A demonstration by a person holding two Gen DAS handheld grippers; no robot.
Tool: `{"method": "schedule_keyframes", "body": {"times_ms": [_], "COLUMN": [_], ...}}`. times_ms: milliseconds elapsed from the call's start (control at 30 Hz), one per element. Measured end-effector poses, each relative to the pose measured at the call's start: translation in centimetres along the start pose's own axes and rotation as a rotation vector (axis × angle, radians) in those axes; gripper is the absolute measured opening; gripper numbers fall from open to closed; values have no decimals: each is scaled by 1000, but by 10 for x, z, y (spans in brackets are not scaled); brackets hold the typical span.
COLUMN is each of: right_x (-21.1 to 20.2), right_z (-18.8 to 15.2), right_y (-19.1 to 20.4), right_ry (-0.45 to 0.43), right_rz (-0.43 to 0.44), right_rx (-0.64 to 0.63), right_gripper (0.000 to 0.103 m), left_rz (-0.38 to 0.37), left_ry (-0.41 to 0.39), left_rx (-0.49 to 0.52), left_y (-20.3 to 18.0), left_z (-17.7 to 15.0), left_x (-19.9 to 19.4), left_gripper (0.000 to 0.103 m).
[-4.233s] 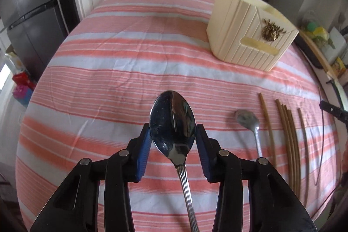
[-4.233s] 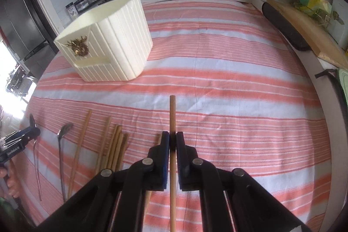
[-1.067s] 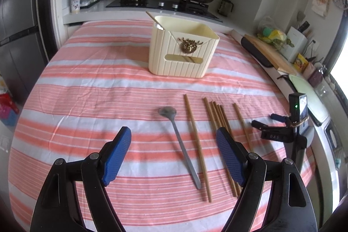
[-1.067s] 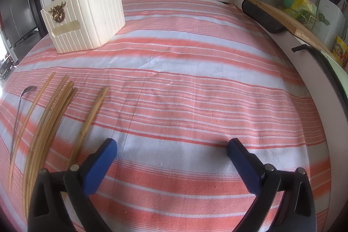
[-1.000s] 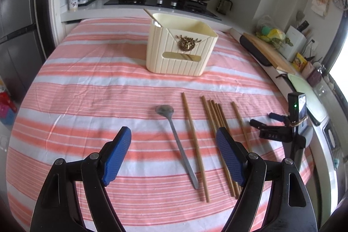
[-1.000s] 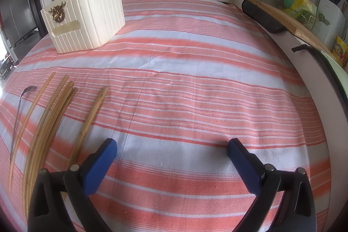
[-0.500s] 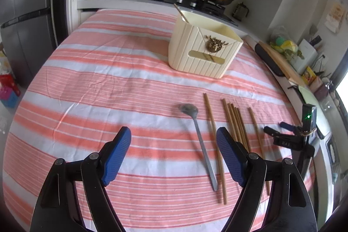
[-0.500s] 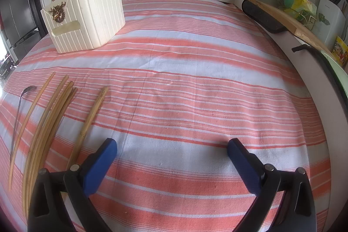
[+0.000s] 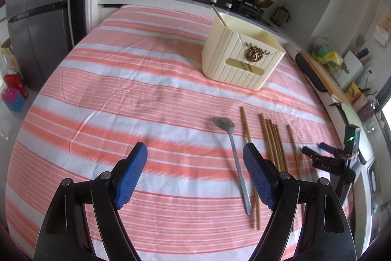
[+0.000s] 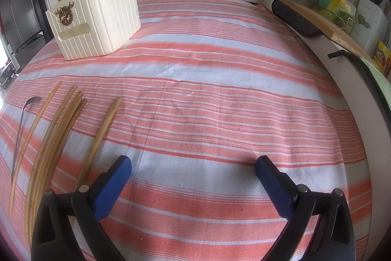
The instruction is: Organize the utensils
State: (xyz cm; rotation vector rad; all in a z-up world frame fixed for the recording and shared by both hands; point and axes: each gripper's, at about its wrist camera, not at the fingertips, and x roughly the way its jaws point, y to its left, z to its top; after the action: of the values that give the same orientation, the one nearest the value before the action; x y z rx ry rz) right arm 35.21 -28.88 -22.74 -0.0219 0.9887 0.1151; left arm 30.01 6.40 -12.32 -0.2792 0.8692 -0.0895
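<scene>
Hovering over the pink-and-white striped tablecloth, the left gripper and right gripper both have jaws spread wide, holding nothing. A silver metal spoon lies just left of the brown wooden chopsticks, and the cream ribbed utensil box sits farther back.

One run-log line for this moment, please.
left gripper: open, empty | right gripper: open, empty | spoon, chopsticks: on cloth | holder: one chopstick inside
</scene>
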Motion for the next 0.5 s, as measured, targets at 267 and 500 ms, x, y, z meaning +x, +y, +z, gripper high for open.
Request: {"method": "schedule_keyframes", "body": {"times_ms": [267, 500], "right_x": [0, 0], "right_z": [0, 0], "right_y": [0, 0], "right_ry": [0, 0], "right_rz": [0, 0], "right_rx": [0, 0], "right_gripper": [103, 103], "left_rz": [68, 106], "left_ry": [-9, -6], "left_rx": [18, 25], "left_y": [-11, -23], "left_z": [3, 6], "left_x": [-7, -5], "left_gripper": [82, 82]}}
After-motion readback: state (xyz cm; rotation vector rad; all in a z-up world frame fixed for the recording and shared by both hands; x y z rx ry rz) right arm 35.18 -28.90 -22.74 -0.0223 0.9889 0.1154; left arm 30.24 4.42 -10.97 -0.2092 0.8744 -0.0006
